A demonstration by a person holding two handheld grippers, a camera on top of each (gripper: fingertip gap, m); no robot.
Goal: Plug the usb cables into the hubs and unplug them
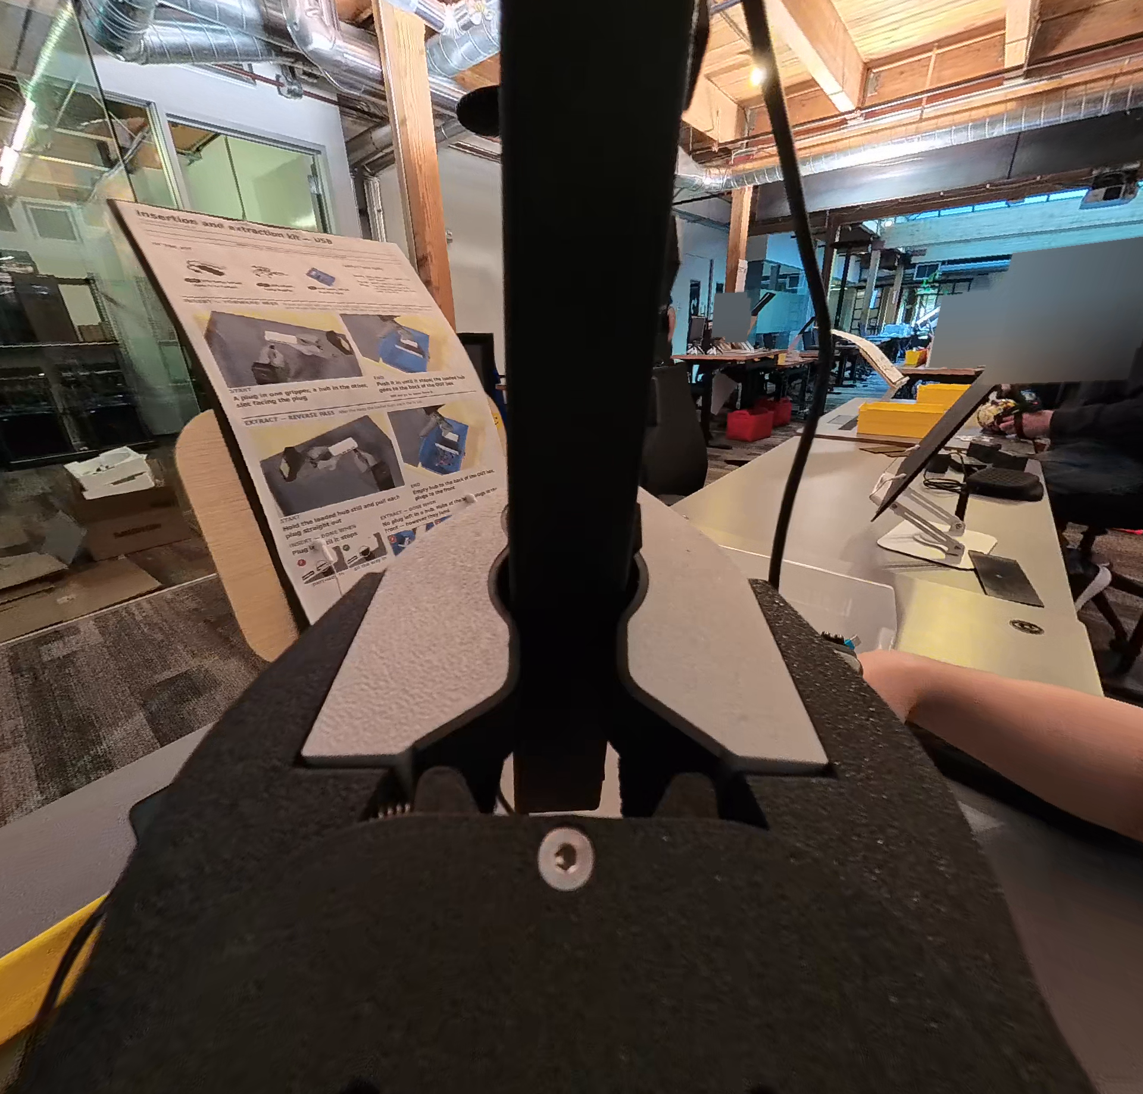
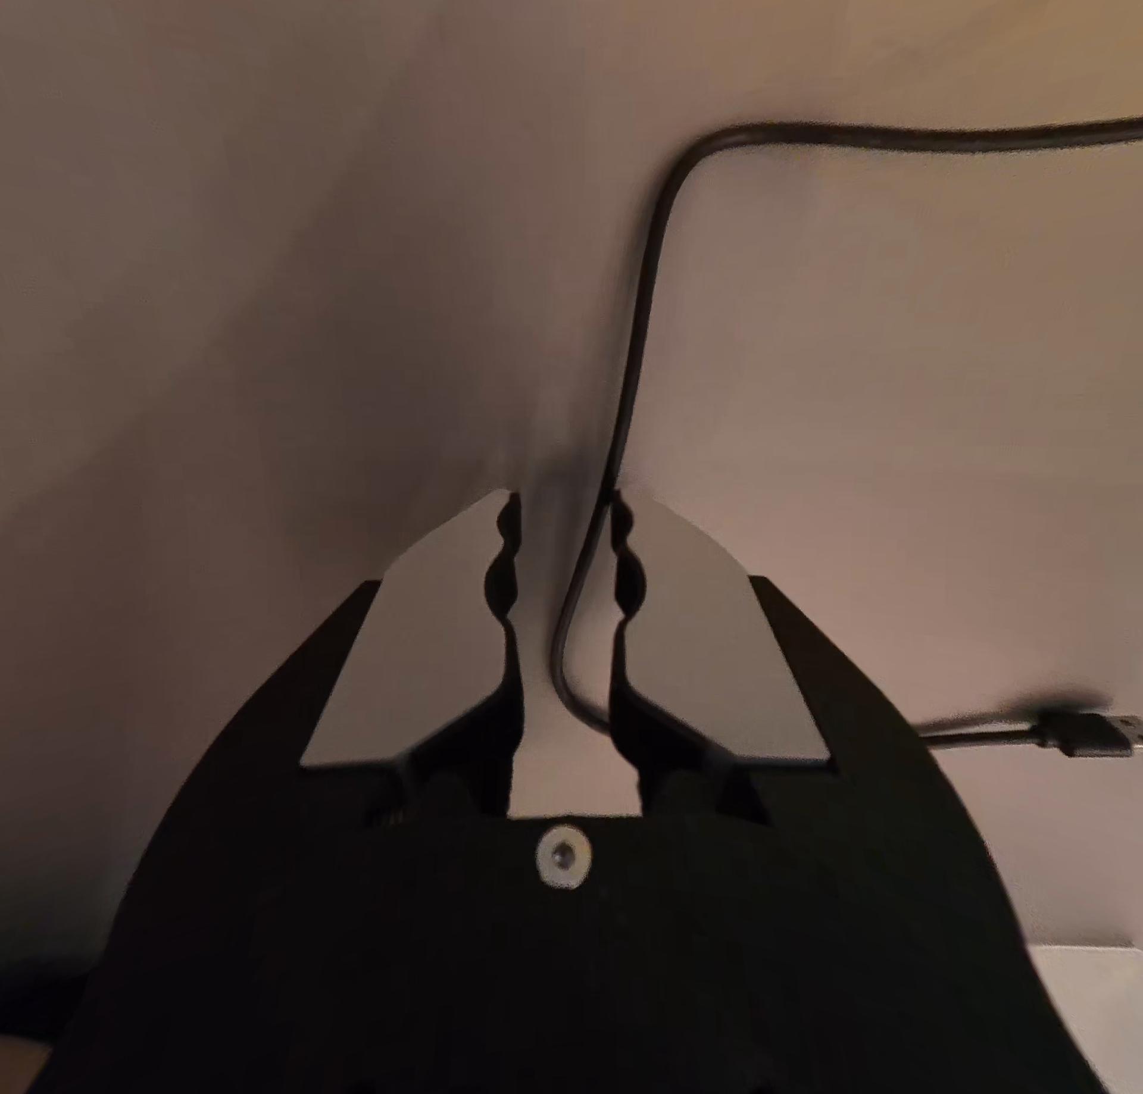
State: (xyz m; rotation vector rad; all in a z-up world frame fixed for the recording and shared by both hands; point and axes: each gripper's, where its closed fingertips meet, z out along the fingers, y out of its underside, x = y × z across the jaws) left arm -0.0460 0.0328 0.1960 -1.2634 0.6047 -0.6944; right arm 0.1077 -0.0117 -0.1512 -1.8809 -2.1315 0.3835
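- Left wrist view: left claw (image 1: 572, 560) clamps a long black hub (image 1: 581, 297), held upright.
- Right wrist view: right claw (image 2: 561, 501) open over a black usb cable (image 2: 637, 347) on the tabletop (image 2: 309, 229).

A pale table (image 2: 309, 260) carries a black usb cable (image 2: 637, 334) that curves across it, its plug (image 2: 1088, 746) lying flat.
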